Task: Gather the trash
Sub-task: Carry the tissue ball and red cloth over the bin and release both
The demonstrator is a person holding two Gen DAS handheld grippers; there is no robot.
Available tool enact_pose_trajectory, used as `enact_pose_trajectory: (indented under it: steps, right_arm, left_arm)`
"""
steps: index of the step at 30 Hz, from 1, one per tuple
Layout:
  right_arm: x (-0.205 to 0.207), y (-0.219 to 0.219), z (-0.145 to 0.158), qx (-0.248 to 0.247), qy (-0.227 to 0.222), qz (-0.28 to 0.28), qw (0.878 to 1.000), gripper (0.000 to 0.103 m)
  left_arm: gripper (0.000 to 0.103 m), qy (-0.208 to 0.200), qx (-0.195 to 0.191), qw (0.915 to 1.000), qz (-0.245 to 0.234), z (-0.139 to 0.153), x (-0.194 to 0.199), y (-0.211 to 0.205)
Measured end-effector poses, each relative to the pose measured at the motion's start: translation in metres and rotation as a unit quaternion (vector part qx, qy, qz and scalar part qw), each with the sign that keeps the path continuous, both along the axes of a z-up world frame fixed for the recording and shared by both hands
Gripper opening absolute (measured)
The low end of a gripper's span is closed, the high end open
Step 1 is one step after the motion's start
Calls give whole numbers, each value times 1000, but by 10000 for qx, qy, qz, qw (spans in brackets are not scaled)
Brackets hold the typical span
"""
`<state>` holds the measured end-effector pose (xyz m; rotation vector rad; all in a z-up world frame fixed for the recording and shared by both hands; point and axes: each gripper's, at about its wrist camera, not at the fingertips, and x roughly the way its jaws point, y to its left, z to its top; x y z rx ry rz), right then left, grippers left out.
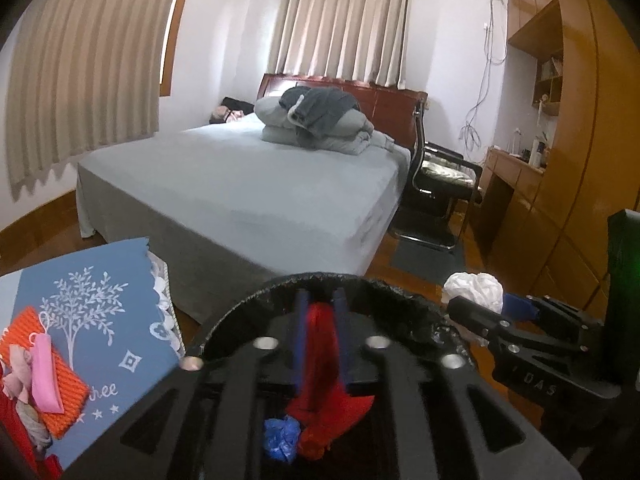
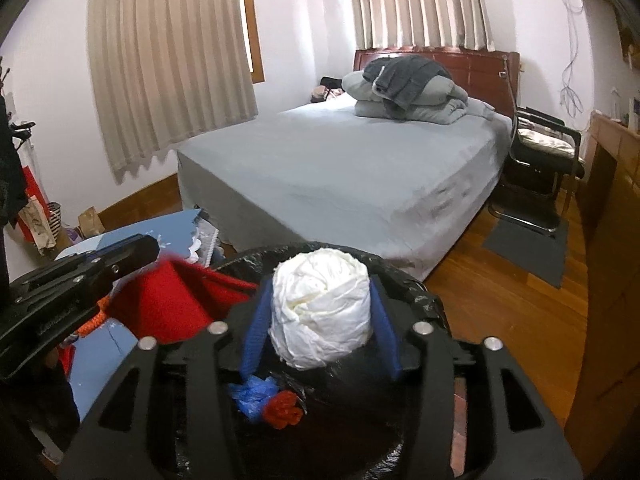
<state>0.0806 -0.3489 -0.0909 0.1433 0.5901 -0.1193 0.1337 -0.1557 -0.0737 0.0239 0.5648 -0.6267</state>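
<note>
My left gripper is shut on a red piece of plastic trash and holds it over the black-lined trash bin. A blue crumpled wrapper and red trash lie inside the bin. My right gripper is shut on a white crumpled paper ball above the same bin. In the right wrist view the red piece hangs from the left gripper at the left. The blue wrapper and a red scrap lie in the bin. In the left wrist view the right gripper with the white ball is at the right.
A blue cloth-covered table at the left carries an orange mat and pink items. A grey bed stands ahead, with a black chair and wooden desk to its right. Bags stand by the left wall.
</note>
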Motion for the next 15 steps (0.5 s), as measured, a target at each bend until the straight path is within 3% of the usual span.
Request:
enact_pose_trajectory:
  steps: [3, 6, 9, 12, 15]
  right_arm:
    - [-1, -2, -2, -12, -22, -77, 10000, 69]
    - [-5, 1, 1, -70, -133, -151, 9998, 90]
    - [-6, 6, 6, -74, -254, -96, 9996, 97]
    - [-5, 13, 9, -59, -290, 6, 9996, 97]
    - [-2, 25, 12, -34, -306, 130, 9994, 97]
  left_arm:
    - [46, -1, 11, 9999, 125, 0, 2, 8]
    - [59, -22, -5, 9994, 332, 1, 2, 23]
    - [77, -139, 20, 9982, 585, 4, 1, 42]
    - [85, -272, 113, 9957, 873, 7, -3, 67]
    - [87, -302, 184, 9925, 1169, 8, -4, 93]
